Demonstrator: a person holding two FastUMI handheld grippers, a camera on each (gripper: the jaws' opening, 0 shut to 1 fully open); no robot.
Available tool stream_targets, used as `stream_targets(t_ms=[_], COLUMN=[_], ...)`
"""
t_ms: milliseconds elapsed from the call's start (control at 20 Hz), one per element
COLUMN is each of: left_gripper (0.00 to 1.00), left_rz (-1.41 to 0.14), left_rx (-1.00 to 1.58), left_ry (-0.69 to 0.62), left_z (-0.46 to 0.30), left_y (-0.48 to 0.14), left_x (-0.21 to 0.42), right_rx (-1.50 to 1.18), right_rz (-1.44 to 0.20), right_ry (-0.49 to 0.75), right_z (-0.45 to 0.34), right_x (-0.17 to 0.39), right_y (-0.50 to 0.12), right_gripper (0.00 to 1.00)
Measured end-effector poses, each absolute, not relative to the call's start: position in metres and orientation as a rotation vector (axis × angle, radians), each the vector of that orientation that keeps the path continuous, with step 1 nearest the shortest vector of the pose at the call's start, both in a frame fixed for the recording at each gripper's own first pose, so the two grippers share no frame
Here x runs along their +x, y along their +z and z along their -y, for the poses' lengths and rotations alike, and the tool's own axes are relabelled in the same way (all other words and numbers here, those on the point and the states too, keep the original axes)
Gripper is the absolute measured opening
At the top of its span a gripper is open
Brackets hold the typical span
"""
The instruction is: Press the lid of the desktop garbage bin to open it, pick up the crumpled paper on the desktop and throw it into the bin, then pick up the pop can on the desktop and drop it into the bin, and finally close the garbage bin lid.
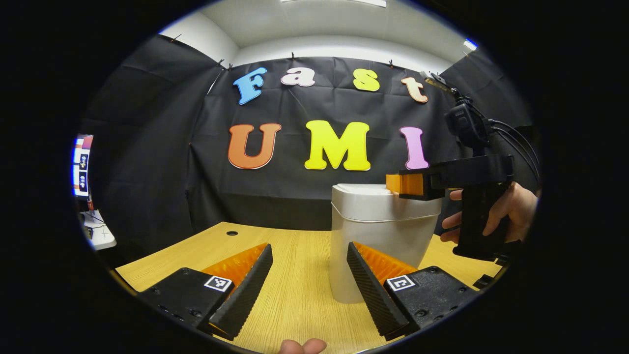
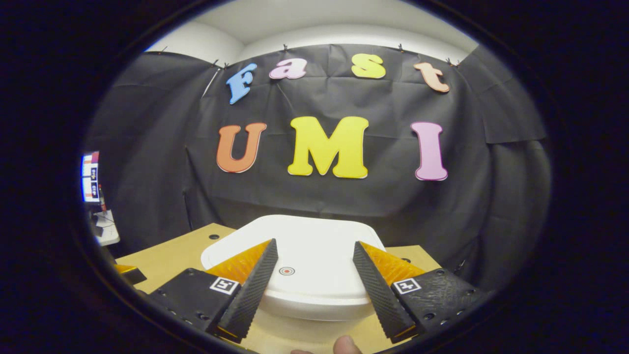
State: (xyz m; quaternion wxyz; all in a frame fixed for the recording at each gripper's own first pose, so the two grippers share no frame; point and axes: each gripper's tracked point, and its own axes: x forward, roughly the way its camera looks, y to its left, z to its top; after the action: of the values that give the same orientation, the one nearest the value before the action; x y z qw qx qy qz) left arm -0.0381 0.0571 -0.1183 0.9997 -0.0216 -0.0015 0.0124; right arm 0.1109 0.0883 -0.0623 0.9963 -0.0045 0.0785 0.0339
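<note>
The garbage bin (image 1: 378, 236) stands mid-bench (image 1: 295, 290), lid (image 2: 300, 260) closed. The right tongs (image 2: 314, 290) hover released above the lid; the left tongs (image 1: 309, 290) are released too. An off-centre press near the lid's edge could tip the bin.

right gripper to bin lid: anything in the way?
Nothing visible. In the right gripper view the right gripper is open, its fingers straddling the closed white lid and its small round mark. The left gripper view shows it at the lid's edge above the bin.
</note>
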Motion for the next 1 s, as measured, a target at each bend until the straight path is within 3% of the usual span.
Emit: stream_targets(t_ms=[650, 1000], left_gripper=[0.98, 0.98], left_rz=[0.035, 0.032], left_rx=[-0.037, -0.031], left_ry=[0.042, 0.045], left_z=[-0.048, -0.035], left_y=[-0.097, -0.081], left_x=[-0.042, -0.030], right_rx=[0.047, 0.058], right_rz=[-0.059, 0.040], right_ry=[0.054, 0.037], right_z=[-0.075, -0.029], right_x=[0.110, 0.075], right_y=[-0.032, -0.008], right_gripper=[0.96, 0.96])
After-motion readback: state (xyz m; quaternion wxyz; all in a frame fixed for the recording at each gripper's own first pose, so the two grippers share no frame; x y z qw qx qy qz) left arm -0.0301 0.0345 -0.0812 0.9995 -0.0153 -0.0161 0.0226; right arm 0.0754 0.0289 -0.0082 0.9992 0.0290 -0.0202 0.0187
